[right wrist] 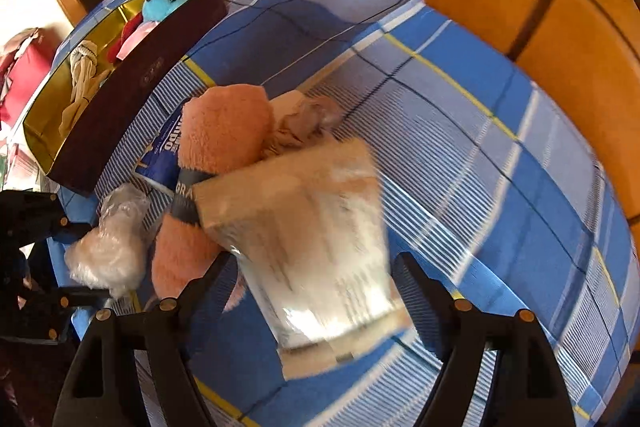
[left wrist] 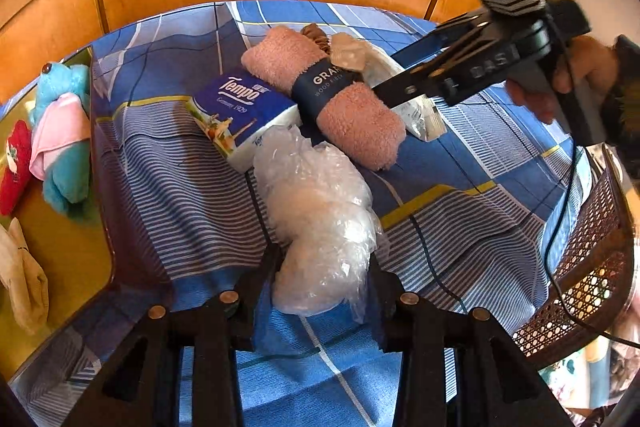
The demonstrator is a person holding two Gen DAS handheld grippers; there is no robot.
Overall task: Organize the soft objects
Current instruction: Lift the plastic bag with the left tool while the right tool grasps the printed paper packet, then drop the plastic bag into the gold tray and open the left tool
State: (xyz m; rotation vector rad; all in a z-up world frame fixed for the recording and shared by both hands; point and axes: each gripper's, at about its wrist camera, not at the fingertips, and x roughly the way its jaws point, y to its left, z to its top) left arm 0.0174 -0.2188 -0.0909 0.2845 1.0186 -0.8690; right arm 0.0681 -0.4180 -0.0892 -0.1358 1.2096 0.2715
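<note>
On the blue plaid bedspread the soft objects lie in a cluster. Left gripper enters the left wrist view from 6 o'clock; its fingers stand close on either side of the crumpled clear plastic bundle. Jaws are narrowly parted around the bundle; whether the pads press on it cannot be told.

At 12 o'clock from the bundle lies the Tempo tissue pack, touching it. At 1 o'clock lies the rolled pink towel with a dark paper band. Behind the towel sits a brown fabric item, only partly visible.

Right gripper has its jaws set wide, with the clear flat packet between them; the frame is blurred there, and no pad contact shows. The packet leans against the towel.

At 9 o'clock in the left wrist view stands the gold-lined box, holding a blue plush toy, a red plush item and a beige cloth. At 4 o'clock sits a brown perforated basket.
</note>
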